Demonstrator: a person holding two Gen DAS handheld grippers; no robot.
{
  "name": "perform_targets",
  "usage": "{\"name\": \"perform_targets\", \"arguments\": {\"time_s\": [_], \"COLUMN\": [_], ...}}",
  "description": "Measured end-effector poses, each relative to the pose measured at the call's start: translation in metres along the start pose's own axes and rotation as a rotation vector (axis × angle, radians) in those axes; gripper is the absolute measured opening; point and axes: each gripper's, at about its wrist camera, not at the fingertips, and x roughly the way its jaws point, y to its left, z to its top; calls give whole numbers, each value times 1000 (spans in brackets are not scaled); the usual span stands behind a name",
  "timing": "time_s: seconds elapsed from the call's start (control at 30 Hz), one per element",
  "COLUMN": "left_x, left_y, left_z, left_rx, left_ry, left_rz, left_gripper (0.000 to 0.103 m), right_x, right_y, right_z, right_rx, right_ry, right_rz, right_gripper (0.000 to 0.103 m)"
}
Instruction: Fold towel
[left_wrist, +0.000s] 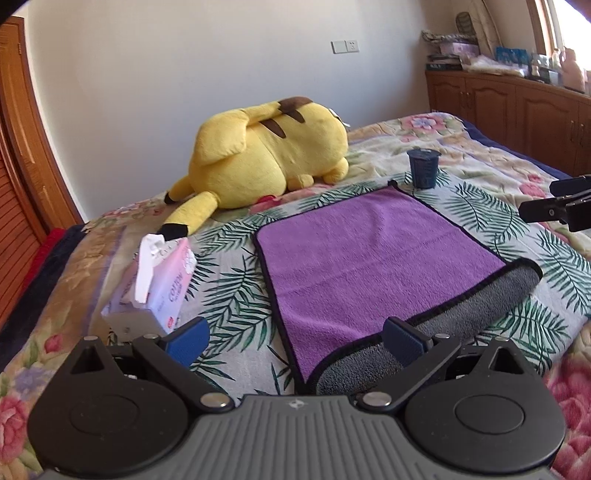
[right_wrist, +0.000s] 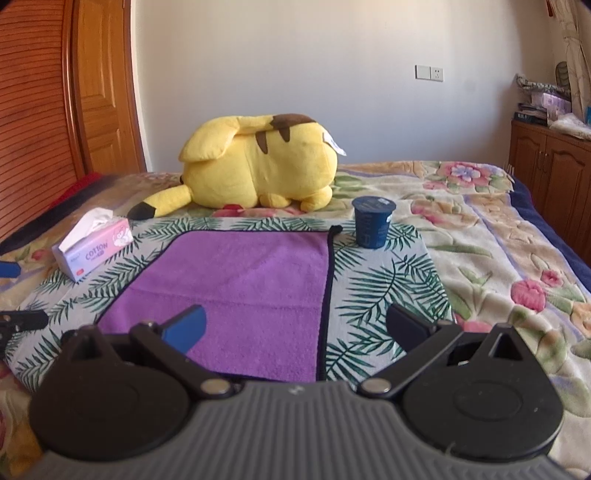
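A purple towel (left_wrist: 369, 254) with black trim lies flat on a leaf-print cloth on the bed. Its near edge is folded over, showing a grey underside (left_wrist: 461, 314). In the right wrist view the towel (right_wrist: 240, 291) lies flat ahead. My left gripper (left_wrist: 295, 339) is open and empty above the towel's near left corner. My right gripper (right_wrist: 295, 328) is open and empty over the towel's near right edge; it also shows at the right edge of the left wrist view (left_wrist: 561, 206).
A yellow plush toy (left_wrist: 269, 151) lies behind the towel. A dark blue cup (left_wrist: 424, 168) stands at the towel's far right corner. A pink tissue box (left_wrist: 162, 280) sits left of the towel. Wooden cabinets (left_wrist: 517, 107) line the right wall.
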Motion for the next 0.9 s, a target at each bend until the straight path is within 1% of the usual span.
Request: {"name": "perform_targets", "arguments": {"time_s": [0.1,0.2,0.37,0.47,0.57,0.63,0.77,0.8,0.83,0.9], "left_x": [9,14,21,27,34,38,41,41,41,43], "left_y": [2,5,11,15,18,18,19,20,21,24], "left_z": [-3,-6,-12,-16,-19,-22,-24,-24,-25,-26], "left_rx": [-9,-47,-86,-116,-145,-156,-172,-182,-192,-219], "left_ry": [25,51,79,105,133,148,153,149,149,155], "left_rz": [-25,-53,-72,-89,-118,-132,-150,-156,-163,-176], "left_gripper": [77,70,68,63,52,40,31,27,22,16], "right_x": [4,8,16,20,24,26,30,31,32,34], "right_y": [0,0,-1,-2,-3,-3,-2,-2,-2,-2], "right_z": [-2,-5,-9,-12,-15,-16,-20,-21,-22,-24], "right_rx": [-2,-5,-13,-10,-6,-1,1,2,3,5], "right_ry": [26,52,93,123,152,172,207,217,226,243], "right_rz": [9,17,24,26,37,51,79,87,93,105], "right_gripper": [103,103,103,102,101,95,95,95,93,89]}}
